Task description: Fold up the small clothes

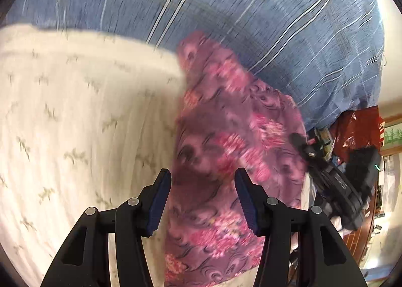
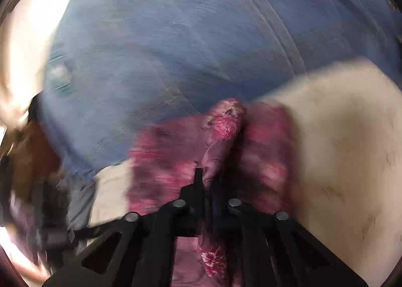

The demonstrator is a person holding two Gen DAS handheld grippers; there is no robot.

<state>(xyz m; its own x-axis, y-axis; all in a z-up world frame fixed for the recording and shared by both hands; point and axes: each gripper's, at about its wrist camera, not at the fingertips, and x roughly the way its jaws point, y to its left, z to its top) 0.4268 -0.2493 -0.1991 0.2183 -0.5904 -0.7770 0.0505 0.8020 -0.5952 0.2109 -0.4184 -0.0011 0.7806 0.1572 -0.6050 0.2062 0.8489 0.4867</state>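
Observation:
A purple garment with pink flowers lies on a cream sheet with small leaf prints. My left gripper is open and empty, its blue-padded fingers hovering over the near end of the garment. My right gripper is shut on a raised fold of the same garment, which bunches up between its fingers. The right gripper also shows in the left wrist view, at the garment's right edge. The right wrist view is blurred.
A blue striped blanket covers the bed behind the garment and fills the top of the right wrist view. A red bag and dark clutter sit past the bed's right edge.

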